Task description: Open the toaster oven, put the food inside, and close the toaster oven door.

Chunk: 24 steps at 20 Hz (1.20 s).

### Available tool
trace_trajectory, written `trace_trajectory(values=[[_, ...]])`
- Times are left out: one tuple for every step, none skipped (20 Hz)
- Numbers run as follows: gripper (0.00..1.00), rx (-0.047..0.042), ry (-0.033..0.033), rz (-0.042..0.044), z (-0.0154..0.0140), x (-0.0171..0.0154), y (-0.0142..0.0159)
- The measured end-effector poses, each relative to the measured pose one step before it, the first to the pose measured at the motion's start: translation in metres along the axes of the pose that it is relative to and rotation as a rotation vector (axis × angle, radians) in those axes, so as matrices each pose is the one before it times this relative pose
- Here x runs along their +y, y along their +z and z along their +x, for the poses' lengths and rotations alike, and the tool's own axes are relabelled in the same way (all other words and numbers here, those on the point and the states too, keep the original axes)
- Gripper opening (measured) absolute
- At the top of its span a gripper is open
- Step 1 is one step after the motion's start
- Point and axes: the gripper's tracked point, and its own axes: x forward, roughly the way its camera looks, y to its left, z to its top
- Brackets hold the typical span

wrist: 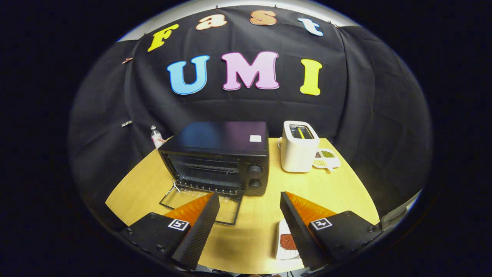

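Toaster oven (219,157) open, gripper (250,202) empty above the tabletop (250,227), fingers spread wide.

Black toaster oven sits mid-tabletop just ahead of the fingers, its glass door (200,206) dropped flat toward the left finger (200,227), rack visible inside. Food (287,241), a reddish-brown piece on a white plate (282,252), lies by the right finger (298,227), partly hidden under it, nothing between the fingers. White toaster (298,146) stands right of the oven, small white dish (328,158) of bits just beside it. Small bottle (155,136) behind the oven's left corner.
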Motion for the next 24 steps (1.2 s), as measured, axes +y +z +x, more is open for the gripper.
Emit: trace_trajectory(values=[[0.98, 0.02664, -0.00640, 0.01092, 0.00309, -0.01601, -0.00428], [0.98, 0.02013, 0.00138, 0.01010, 0.00347, -0.01485, -0.00416], [0.99, 0.02054, -0.00215, 0.01376, 0.00204, -0.01381, -0.00290], [0.98, 0.02338, 0.00654, 0.01965, 0.00334, -0.01149, -0.00525], [0.99, 0.03278, 0.01103, 0.02311, -0.00121, -0.01077, -0.00874], [0.99, 0.03945, 0.00931, 0.02074, 0.00266, -0.01019, -0.00896], [0.99, 0.03475, 0.00941, 0.01310, 0.00365, -0.01089, -0.01047], [0.99, 0.04407, 0.00582, 0.00210, 0.00070, -0.01081, -0.01292], [0.98, 0.03594, 0.00693, -0.00332, 0.00579, -0.00964, -0.01275], [0.99, 0.03769, 0.01078, 0.00150, 0.00210, -0.00855, -0.01223], [0.99, 0.02921, 0.00789, 0.00556, 0.00146, -0.00775, -0.00790], [0.99, 0.02764, 0.00882, 0.00915, 0.00256, -0.00709, -0.00932], [0.99, 0.01841, 0.00403, 0.00862, 0.00289, -0.00778, -0.00605], [0.99, 0.01468, 0.00859, 0.00946, 0.00316, -0.00645, -0.00603], [0.99, 0.01257, 0.01404, 0.01089, 0.00306, -0.00389, -0.00430], [0.99, 0.01452, 0.01625, 0.01631, 0.00406, -0.00343, -0.00517], [0.99, 0.01502, 0.02320, 0.02785, 0.00362, -0.00188, -0.00252], [0.98, 0.01293, 0.02773, 0.03548, 0.00220, 0.00030, -0.00179], [0.97, 0.02113, 0.02266, 0.03551, 0.00227, -0.00082, -0.00289], [0.96, 0.01103, 0.02207, 0.02778, 0.00430, 0.00025, -0.00329], [0.93, 0.00253, 0.00366, 0.01210, 0.00217, -0.00151, -0.00060], [0.81, -0.00087, 0.00913, 0.00244, 0.00319, 0.00024, 0.00133], [0.78, 0.00916, 0.02480, 0.00643, 0.00075, 0.00207, -0.00267], [0.70, 0.00662, 0.01822, 0.01039, 0.00083, 0.00236, -0.00171]])
